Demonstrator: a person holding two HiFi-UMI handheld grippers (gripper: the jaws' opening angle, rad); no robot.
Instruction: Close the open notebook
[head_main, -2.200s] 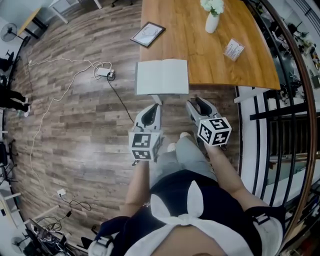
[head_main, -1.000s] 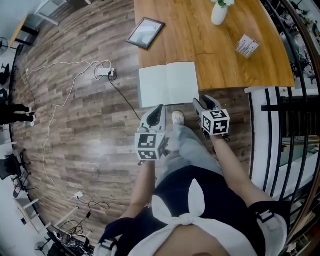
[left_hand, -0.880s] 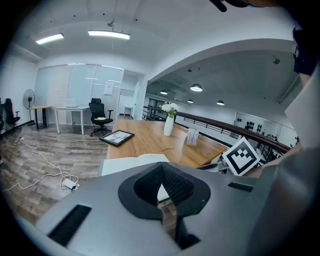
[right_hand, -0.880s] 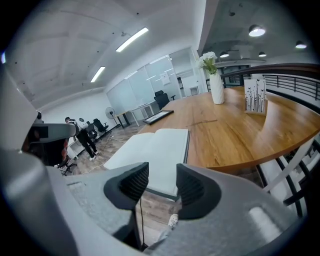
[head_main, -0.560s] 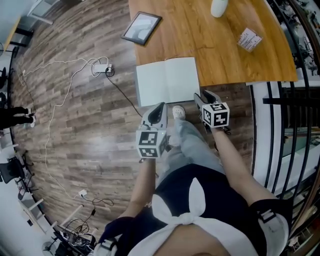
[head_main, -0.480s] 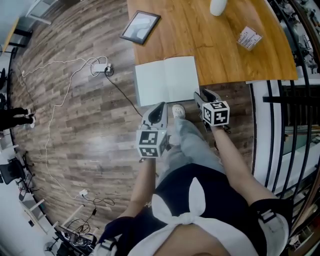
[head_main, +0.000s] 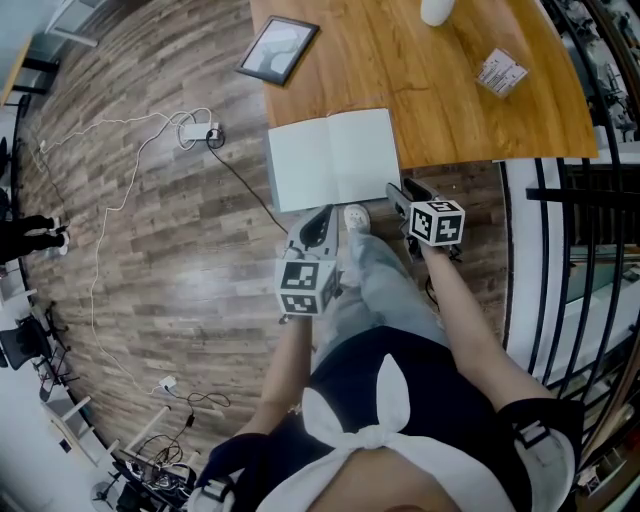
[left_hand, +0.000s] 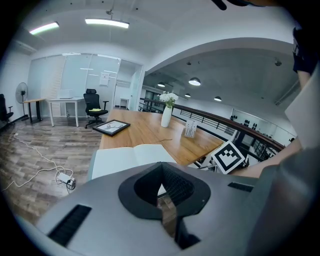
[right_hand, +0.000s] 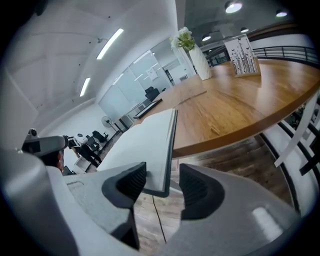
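So, edge: notebook (head_main: 333, 158) overhangs bench (head_main: 430, 90) rim, above wood floor (head_main: 150, 250)
Right tongs (right_hand: 162, 176): just widened, notebook's near edge between, not gripped
Left tongs (left_hand: 162, 169): closed, empty

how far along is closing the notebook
Nothing is done: the notebook lies open flat at the table edge. In hand: the right gripper, jaws just opened wider, straddles its near right edge without gripping. The left gripper is shut, empty. Remaining: grip and fold the cover over.

Wore dark navy top (head_main: 350, 385), white knotted bow (head_main: 385, 425) at waist, light grey trousers (head_main: 375, 290), white shoe (head_main: 356, 216), buckled straps (head_main: 527, 436) on shoulders. Left gripper (head_main: 320, 216), right gripper (head_main: 399, 191): grey shells, black ribbed pads (right_hand: 192, 192); cubes (head_main: 305, 285) bore black-and-white square markers.
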